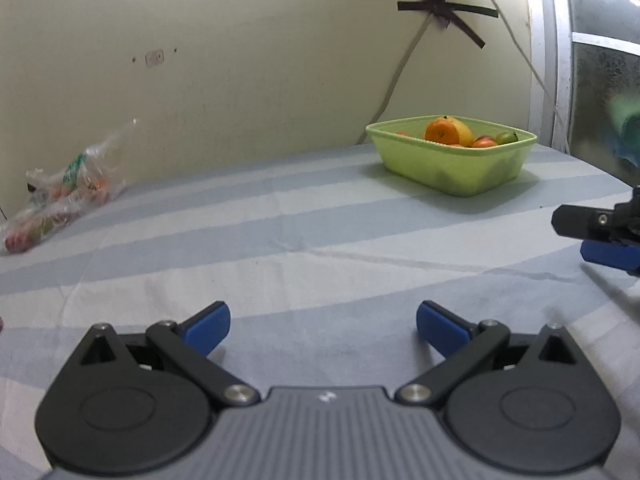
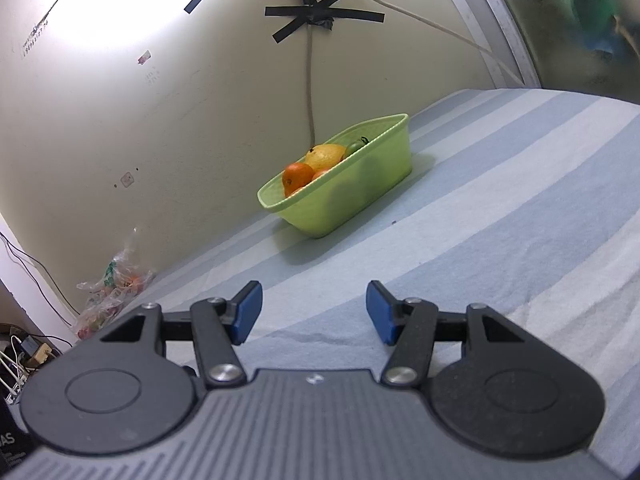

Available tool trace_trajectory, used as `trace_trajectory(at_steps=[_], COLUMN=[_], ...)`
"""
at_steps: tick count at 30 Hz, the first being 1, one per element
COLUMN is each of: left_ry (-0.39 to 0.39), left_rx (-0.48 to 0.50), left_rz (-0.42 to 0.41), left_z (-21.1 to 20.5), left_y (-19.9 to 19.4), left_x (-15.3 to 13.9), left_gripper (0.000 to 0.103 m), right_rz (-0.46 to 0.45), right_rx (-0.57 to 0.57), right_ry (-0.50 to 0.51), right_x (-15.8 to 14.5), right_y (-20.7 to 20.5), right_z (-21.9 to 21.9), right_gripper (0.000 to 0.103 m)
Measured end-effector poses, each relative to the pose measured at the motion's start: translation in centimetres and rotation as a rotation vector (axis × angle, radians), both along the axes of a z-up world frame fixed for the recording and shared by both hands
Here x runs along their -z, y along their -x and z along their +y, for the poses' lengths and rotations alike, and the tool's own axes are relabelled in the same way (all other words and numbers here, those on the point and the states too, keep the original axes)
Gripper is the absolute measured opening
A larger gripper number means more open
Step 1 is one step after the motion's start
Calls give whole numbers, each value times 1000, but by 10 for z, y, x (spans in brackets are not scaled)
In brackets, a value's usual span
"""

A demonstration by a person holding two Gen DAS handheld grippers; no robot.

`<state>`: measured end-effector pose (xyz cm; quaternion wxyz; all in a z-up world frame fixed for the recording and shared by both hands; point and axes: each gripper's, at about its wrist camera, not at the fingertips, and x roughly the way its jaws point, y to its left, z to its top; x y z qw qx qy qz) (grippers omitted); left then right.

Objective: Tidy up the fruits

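a: in the left wrist view, the left gripper [image 1: 323,326] is seen with its fingers spread wide and nothing held, low over the striped sheet [image 1: 280,248]. the green basket [image 1: 452,168] is set far ahead to the right, with an orange [image 1: 440,131] and other fruit piled in it. a plastic bag [image 1: 60,192] with more fruit is left by the wall, well apart from the basket.

b: in the right wrist view, the right gripper [image 2: 315,312] is also parted and empty. the basket [image 2: 352,192] lies ahead, the bag [image 2: 112,296] far to the left.

a: the step is judged to be between picks. next, the bag should be reached and a fruit pinched.
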<state>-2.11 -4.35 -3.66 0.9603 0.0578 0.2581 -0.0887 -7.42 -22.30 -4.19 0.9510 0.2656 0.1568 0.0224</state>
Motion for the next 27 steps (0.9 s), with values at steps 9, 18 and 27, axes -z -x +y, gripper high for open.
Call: trace_trajectory(at_steps=[9,18,27], left_ry=[-36,-53,-80], left_rx=[-26,-24,-38], left_rz=[-3,7,3], left_z=[-7,-9,-13], left_y=[4,4,3], left_x=[0,0,-1], left_gripper=[103,103,103], right_rz=[-10,-18,-20], right_rx=[-3,-9,-9], right_ry=[-8,-14,-23], right_x=[0,1,0], right_y=[2,3,3], right_z=[-1,-4,-5], right_gripper=[60,60,60])
